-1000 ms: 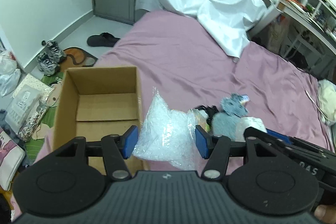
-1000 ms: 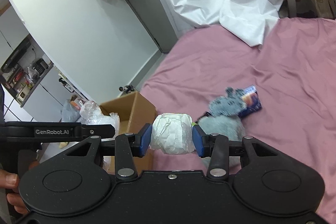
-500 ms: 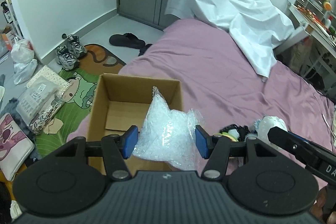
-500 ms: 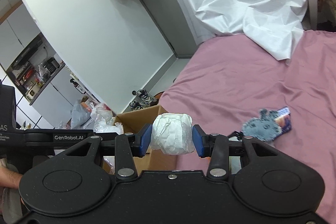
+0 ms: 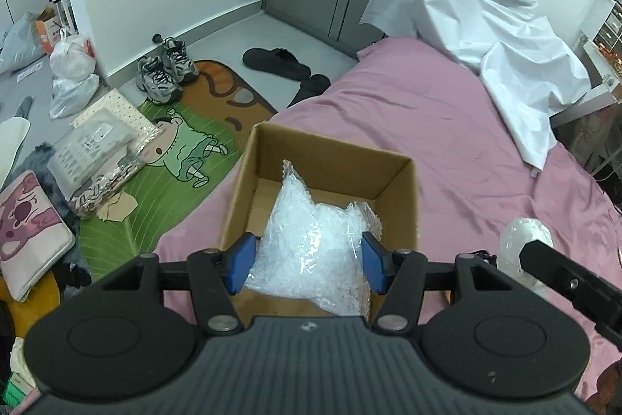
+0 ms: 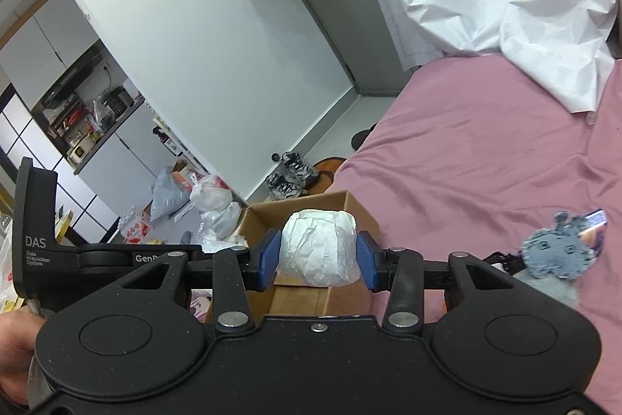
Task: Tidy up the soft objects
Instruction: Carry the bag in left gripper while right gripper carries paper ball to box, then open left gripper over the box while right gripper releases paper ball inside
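Observation:
My left gripper [image 5: 308, 264] is shut on a clear crinkled plastic bag [image 5: 311, 244] and holds it over the open cardboard box [image 5: 330, 158] on the pink bed. My right gripper [image 6: 317, 256] is shut on a white wrapped bundle [image 6: 317, 247], at the box's [image 6: 311, 201] near right side. The bundle also shows in the left wrist view [image 5: 523, 240]. A grey-blue plush toy [image 6: 556, 255] lies on the bed at the right, beside a blue packet [image 6: 594, 220].
The pink bed sheet [image 5: 447, 142] holds a white crumpled sheet [image 5: 486, 6] at the back. On the floor left of the bed lie a green cartoon mat [image 5: 167, 158], sneakers [image 5: 165, 72], a black slipper [image 5: 276, 61] and plastic bags [image 5: 74, 72].
Both grippers have swung left toward the box, keeping their loads. The plastic bag now hangs over the box opening, and the plush toy has slid to the right edge of the right wrist view.

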The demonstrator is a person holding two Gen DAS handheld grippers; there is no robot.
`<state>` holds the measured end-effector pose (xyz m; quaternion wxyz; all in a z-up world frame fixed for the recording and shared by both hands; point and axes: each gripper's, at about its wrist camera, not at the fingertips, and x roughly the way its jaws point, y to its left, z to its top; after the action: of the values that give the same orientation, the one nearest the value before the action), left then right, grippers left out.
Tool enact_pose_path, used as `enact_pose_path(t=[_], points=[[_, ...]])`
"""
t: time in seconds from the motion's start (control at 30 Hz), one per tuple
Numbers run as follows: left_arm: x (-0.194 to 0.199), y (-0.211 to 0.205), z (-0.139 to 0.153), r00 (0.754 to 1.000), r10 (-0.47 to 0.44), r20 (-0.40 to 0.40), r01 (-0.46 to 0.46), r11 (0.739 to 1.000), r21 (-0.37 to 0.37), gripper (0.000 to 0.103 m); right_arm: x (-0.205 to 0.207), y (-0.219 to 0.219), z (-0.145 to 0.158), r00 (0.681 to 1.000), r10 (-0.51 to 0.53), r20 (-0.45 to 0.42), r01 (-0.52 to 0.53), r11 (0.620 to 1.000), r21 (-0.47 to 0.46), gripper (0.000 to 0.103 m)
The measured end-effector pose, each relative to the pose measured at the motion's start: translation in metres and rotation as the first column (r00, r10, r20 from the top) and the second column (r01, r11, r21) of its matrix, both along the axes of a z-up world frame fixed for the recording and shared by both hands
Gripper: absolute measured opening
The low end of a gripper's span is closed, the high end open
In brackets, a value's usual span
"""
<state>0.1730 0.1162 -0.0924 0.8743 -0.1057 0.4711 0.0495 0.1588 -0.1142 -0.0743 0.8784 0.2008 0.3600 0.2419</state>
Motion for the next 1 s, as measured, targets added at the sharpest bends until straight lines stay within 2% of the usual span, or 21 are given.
enact_pose_path(t=[0.37,0.5,0.57,0.63,0.77,1.0], points=[[-0.001,0.012,-0.035,0.993,-0.020,-0.116,0.021,1.000,0.007,0.060,0.005,0.041,-0.019,0.996,0.072,-0.051,-0.073,0.997,-0.027,0.042],[-0.001,0.021,-0.035,0.991,-0.013,-0.137,0.009,1.000,-0.030,0.064,0.004,0.054,-0.025,0.993,0.092,-0.070,-0.095,0.995,-0.040,0.042],[-0.002,0.026,-0.030,0.992,0.000,-0.124,-0.005,0.999,-0.044,0.066,0.004,0.060,-0.027,0.992,0.100,-0.080,-0.104,0.993,-0.048,0.042],[-0.004,0.029,-0.025,0.995,0.014,-0.101,-0.018,0.999,-0.038,0.072,0.003,0.065,-0.030,0.991,0.106,-0.087,-0.111,0.992,-0.058,0.042],[-0.004,0.039,-0.017,0.997,0.034,-0.066,-0.037,0.999,-0.039,0.073,0.002,0.073,-0.033,0.988,0.112,-0.103,-0.121,0.989,-0.081,0.042],[-0.005,0.046,-0.019,0.997,0.040,-0.070,-0.043,0.998,-0.045,0.078,-0.005,0.083,-0.038,0.983,0.124,-0.133,-0.140,0.983,-0.123,0.046]])
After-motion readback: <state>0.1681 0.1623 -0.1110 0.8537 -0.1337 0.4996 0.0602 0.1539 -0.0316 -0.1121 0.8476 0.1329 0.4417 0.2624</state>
